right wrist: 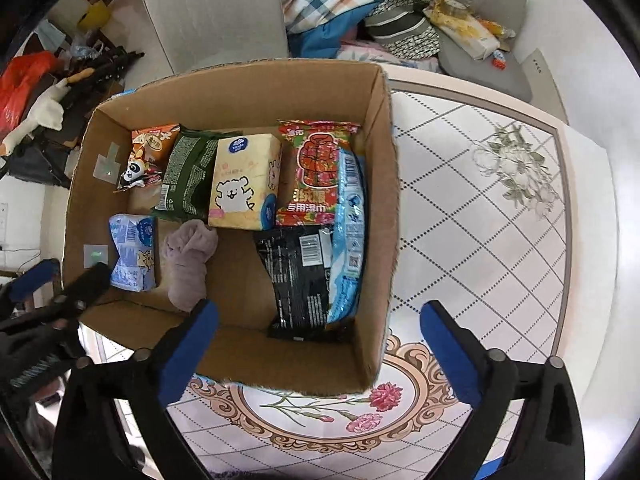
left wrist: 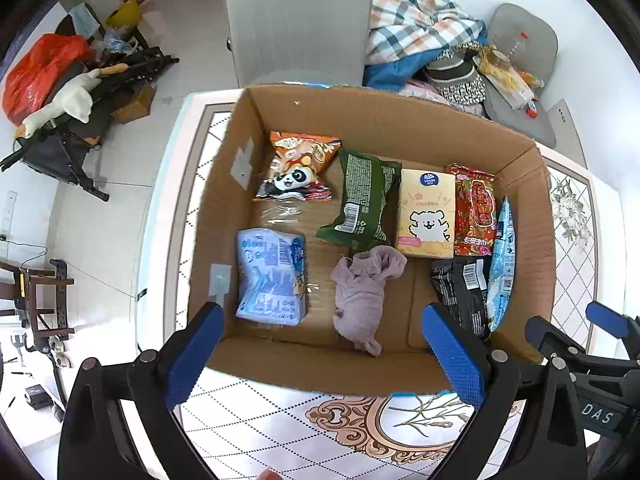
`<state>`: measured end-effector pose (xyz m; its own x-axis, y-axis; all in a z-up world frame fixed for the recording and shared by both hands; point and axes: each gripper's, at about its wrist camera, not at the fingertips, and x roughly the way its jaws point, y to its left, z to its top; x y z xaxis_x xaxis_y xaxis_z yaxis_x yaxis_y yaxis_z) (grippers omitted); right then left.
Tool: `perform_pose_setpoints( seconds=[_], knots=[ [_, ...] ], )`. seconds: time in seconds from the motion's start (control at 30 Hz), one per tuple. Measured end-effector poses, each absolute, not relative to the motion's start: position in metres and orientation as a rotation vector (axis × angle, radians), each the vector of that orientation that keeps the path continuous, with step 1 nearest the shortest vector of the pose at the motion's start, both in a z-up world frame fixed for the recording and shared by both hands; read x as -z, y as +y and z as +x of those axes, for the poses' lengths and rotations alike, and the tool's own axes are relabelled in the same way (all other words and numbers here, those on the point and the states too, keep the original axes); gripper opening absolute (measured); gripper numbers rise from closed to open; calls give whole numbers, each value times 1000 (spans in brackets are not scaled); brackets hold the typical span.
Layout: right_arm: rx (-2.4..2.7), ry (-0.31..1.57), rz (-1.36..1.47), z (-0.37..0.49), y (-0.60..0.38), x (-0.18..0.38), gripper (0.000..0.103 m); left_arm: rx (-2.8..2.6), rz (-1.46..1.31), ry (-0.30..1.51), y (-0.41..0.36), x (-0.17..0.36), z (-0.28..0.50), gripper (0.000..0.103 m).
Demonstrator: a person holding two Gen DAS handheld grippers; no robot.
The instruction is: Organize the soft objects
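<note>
Overhead, cardboard box (left wrist: 372, 120) sits on patterned table (right wrist: 480, 216); grey chair (left wrist: 298, 20) behind.

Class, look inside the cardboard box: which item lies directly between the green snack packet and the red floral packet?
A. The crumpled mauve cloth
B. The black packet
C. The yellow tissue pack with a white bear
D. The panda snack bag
C: the yellow tissue pack sits between the green snack packet and the red floral packet in the cardboard box.
</note>
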<state>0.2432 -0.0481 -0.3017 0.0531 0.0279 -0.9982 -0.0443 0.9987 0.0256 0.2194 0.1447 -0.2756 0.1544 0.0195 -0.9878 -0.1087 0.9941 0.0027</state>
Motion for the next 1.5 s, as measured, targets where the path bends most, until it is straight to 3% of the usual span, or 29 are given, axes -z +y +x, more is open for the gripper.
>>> perform_pose_setpoints(
  seconds=[0.6,1.1,1.5],
  knots=[
    [-57,1436,68,195,-68,262,103,-71,-28,1274,121,208,171,102],
    [-69,1123,74,102,-99,89,103,-9,-33,1063,91,69,97,102],
    [-84,1036,63,55,-110,24,103,-7,-27,1002,82,23,61,102]
  ],
)
